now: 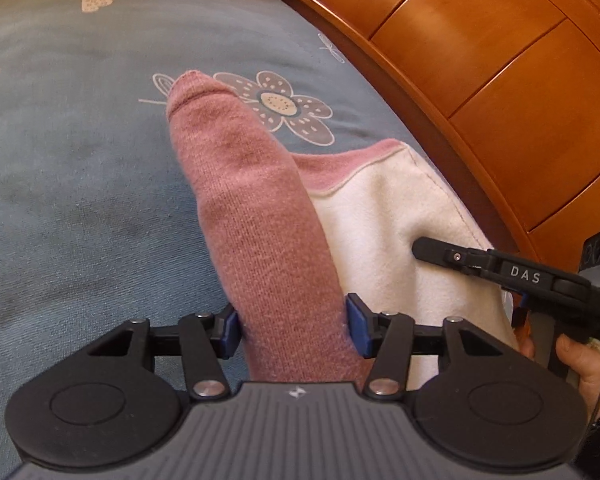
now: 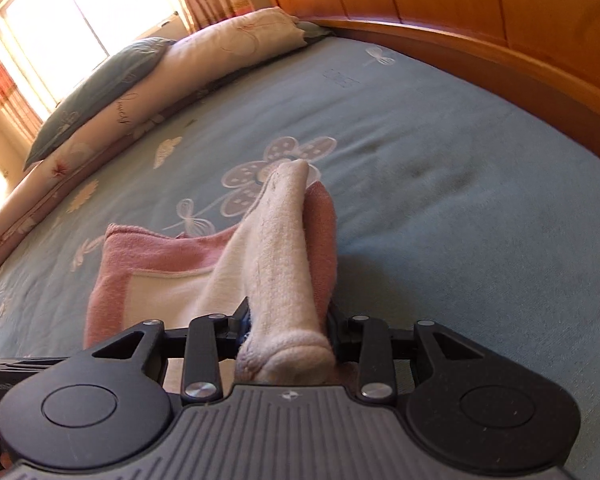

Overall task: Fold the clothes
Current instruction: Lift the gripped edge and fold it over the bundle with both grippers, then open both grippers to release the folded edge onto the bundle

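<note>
On the left, the left gripper (image 1: pixel 293 328) stands over a blue bedsheet (image 1: pixel 80 200), and a raised fold of a pink and cream towel (image 1: pixel 260 220) runs out between its blue pads (image 1: pixel 356 326). The right pad lies against the cloth; whether the left one touches cannot be told, so the jaws hold the fold loosely at most. To the right of that fold the cream field of the towel lies flat, with its pink border toward the far side. Further right the right gripper (image 1: pixel 420 246) comes in side-on above the cream cloth, with part of a hand (image 1: pixel 580 364) on its handle at the frame's edge.

In the right wrist view, the right gripper (image 2: pixel 288 320) has a cream roll of the towel (image 2: pixel 276 248) standing up between its fingers, pink showing along the roll's right side. The cloth fills the gap, so the jaws look closed on it, though the pads are mostly hidden by the fabric. The rest of the towel lies flat on the sheet to the left.

No container is in sight. The bed carries a flower print (image 2: pixel 276 176); folded bedding (image 2: pixel 140 92) lies along its far left edge below a bright window (image 2: pixel 80 12), and a wooden headboard (image 2: pixel 460 20) curves along the right.
</note>
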